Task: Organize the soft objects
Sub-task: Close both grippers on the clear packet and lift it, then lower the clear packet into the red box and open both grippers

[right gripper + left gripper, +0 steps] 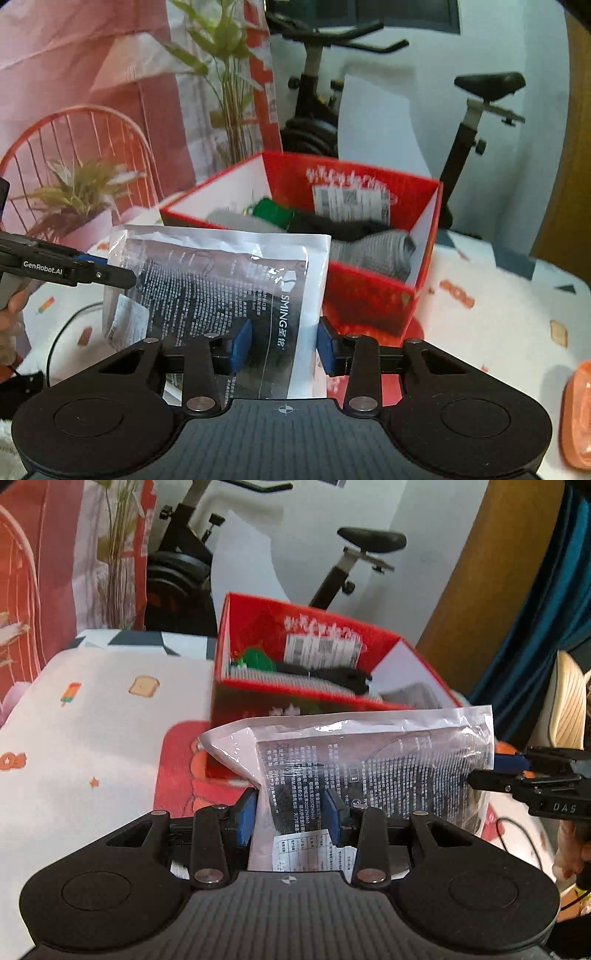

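A clear plastic packet [369, 760] with dark printed contents hangs in the air in front of a red cardboard box [240, 701]. My left gripper [291, 812] is shut on its lower left part, blue pads on either side. My right gripper [282, 347] is shut on the same packet [221, 280] near its white edge strip. Each gripper shows in the other's view: the right one [484, 771] at the packet's right edge, the left one [125, 275] at its left edge. The box [369, 295] holds grey knitted cloth [373, 251], a green item [273, 214] and a black item.
The box stands on a white sheet [92, 738] printed with small food pictures. An exercise bike [354, 554] stands behind it against the wall. An orange object [576, 406] lies at the right edge. A black cable [62, 325] runs over the sheet at the left.
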Action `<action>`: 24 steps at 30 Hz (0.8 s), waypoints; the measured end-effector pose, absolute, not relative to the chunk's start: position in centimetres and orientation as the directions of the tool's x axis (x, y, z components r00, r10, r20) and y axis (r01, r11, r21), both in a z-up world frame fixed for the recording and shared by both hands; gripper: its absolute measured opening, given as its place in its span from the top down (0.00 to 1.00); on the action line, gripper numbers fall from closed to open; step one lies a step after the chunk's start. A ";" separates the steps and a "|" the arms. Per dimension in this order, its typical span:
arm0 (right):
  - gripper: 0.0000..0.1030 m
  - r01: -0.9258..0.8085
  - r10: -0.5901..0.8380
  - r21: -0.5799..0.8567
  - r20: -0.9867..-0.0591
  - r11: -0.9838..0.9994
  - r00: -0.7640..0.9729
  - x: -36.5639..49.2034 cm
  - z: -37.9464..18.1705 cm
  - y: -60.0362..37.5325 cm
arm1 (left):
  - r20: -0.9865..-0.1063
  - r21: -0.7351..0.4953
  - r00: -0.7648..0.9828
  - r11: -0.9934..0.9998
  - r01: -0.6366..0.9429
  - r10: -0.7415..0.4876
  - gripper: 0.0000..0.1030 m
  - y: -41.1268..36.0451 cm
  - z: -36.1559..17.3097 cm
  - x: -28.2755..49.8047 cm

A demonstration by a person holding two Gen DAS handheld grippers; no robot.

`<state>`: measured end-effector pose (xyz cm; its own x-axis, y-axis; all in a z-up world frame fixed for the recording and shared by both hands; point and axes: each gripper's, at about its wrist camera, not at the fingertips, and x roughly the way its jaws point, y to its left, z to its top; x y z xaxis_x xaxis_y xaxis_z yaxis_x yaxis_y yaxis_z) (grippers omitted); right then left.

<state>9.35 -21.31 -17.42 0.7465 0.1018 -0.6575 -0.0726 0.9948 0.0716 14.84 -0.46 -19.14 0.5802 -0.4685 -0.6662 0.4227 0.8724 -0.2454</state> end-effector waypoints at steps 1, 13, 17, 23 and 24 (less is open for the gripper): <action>0.65 -0.074 0.100 0.068 -0.648 0.995 0.755 9.5 -17.0 -21.4 | -0.658 -0.239 0.588 0.871 0.429 -0.470 0.61 -0.5 -18.7 15.0; 0.65 -0.084 0.044 -0.062 -0.481 0.995 0.876 14.9 -9.1 -23.3 | -0.475 -0.191 0.719 0.857 0.478 -0.507 0.61 -2.5 -10.9 19.5; 0.65 -0.068 0.014 -0.108 -0.441 0.992 0.897 17.5 -8.3 -24.5 | -0.414 -0.177 0.756 0.860 0.479 -0.506 0.61 -3.6 -9.3 22.8; 0.65 -0.066 -0.011 -0.171 -0.416 0.983 0.909 22.1 -10.3 -26.6 | -0.401 -0.167 0.763 0.860 0.483 -0.507 0.61 -4.6 -9.7 28.5; 0.65 -0.062 -0.014 -0.165 -0.425 0.984 0.905 22.9 -11.1 -27.0 | -0.414 -0.165 0.757 0.860 0.483 -0.505 0.61 -4.8 -10.1 29.4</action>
<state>22.89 -26.96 -11.13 0.9052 -0.0141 -0.4247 -0.0620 0.9844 -0.1648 29.36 -4.81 -10.10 0.7572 -0.5049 -0.4144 0.4833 0.8599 -0.1646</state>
